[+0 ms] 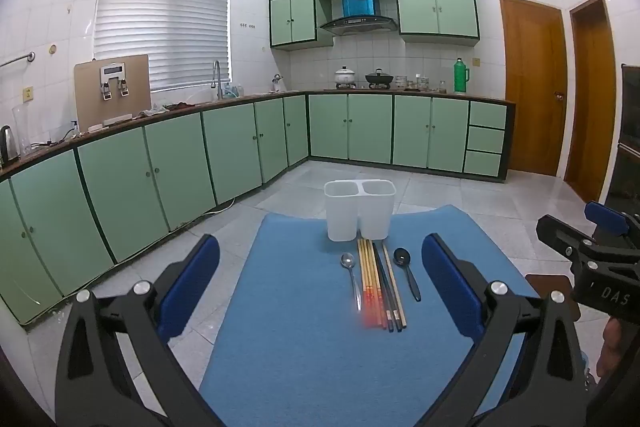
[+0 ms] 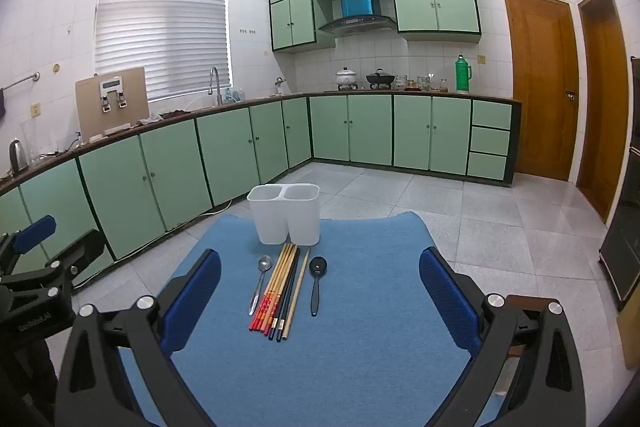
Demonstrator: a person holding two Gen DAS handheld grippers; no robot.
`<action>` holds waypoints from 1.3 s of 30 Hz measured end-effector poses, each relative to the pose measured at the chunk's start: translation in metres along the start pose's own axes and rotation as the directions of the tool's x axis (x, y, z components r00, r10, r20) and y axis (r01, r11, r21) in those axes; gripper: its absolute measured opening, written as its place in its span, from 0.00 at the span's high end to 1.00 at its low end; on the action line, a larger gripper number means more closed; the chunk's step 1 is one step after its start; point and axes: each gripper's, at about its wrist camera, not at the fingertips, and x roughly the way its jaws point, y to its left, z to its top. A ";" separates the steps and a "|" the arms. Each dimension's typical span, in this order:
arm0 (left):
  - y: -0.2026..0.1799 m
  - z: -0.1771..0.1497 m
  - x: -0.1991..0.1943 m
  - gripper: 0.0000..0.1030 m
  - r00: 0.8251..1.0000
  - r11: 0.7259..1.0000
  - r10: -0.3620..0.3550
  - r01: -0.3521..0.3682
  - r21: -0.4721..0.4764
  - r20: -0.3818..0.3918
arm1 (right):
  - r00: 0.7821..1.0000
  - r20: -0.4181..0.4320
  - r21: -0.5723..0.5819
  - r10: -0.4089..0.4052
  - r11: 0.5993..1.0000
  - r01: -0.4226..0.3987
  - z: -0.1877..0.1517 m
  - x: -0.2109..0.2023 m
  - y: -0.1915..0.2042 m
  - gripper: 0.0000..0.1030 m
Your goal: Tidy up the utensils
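Note:
A white two-compartment utensil holder [image 1: 359,209] [image 2: 286,213] stands empty at the far end of a blue mat [image 1: 300,347] [image 2: 360,307]. In front of it lie a metal spoon [image 1: 351,277] [image 2: 259,283], a bundle of chopsticks [image 1: 380,287] [image 2: 280,291], some with red ends, some dark, and a black spoon [image 1: 407,273] [image 2: 316,283]. My left gripper [image 1: 320,287] is open and empty, above the mat's near part. My right gripper [image 2: 320,291] is open and empty, beside it to the right; it also shows in the left wrist view [image 1: 592,259].
The mat covers a small table over a grey tiled floor [image 2: 500,227]. Green kitchen cabinets [image 1: 160,179] run along the left and back walls. Wooden doors [image 2: 540,83] stand at the right. A dark appliance [image 2: 628,227] is at the far right.

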 end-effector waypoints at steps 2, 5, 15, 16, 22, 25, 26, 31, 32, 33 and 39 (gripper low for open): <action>0.002 0.001 -0.001 0.05 1.000 1.000 -0.001 0.001 0.001 0.001 | 1.000 0.000 0.000 0.000 1.000 0.000 -0.002 0.002 0.002 0.06; 0.001 0.001 0.000 0.05 1.000 1.000 -0.001 0.001 0.003 0.004 | 1.000 0.000 -0.001 0.001 1.000 -0.001 -0.002 0.002 0.001 0.06; -0.005 -0.003 -0.001 0.05 1.000 1.000 0.002 -0.002 0.011 0.007 | 1.000 0.001 -0.002 0.002 1.000 -0.002 -0.001 0.000 0.002 0.06; -0.004 -0.003 -0.001 0.05 1.000 1.000 0.003 -0.003 0.010 0.007 | 1.000 0.001 -0.002 0.002 1.000 -0.002 -0.001 0.000 0.003 0.06; -0.006 -0.002 -0.001 0.05 1.000 1.000 0.003 -0.003 0.010 0.006 | 1.000 -0.002 -0.002 0.003 1.000 -0.003 -0.001 0.000 0.002 0.06; -0.005 -0.003 -0.001 0.05 1.000 1.000 0.004 -0.004 0.011 0.006 | 1.000 -0.003 0.000 0.003 1.000 -0.003 -0.001 0.000 0.001 0.06; -0.005 -0.003 -0.001 0.05 1.000 1.000 0.004 -0.004 0.011 0.006 | 1.000 -0.003 -0.001 0.003 1.000 -0.003 -0.001 0.000 0.002 0.06; -0.005 -0.004 -0.001 0.05 1.000 1.000 0.004 -0.004 0.011 0.006 | 1.000 -0.003 -0.001 0.003 1.000 -0.003 -0.001 0.000 0.002 0.06; -0.006 -0.004 0.000 0.05 1.000 1.000 0.005 -0.005 0.011 0.006 | 1.000 -0.003 -0.001 0.004 1.000 -0.004 -0.001 0.001 0.002 0.06; -0.006 -0.004 0.000 0.05 1.000 1.000 0.005 -0.005 0.011 0.006 | 1.000 -0.003 -0.002 0.003 1.000 -0.003 -0.002 0.001 0.002 0.06; -0.005 -0.005 0.000 0.05 1.000 1.000 0.006 -0.006 0.010 0.006 | 1.000 -0.006 -0.001 0.004 1.000 -0.004 -0.004 0.003 0.002 0.06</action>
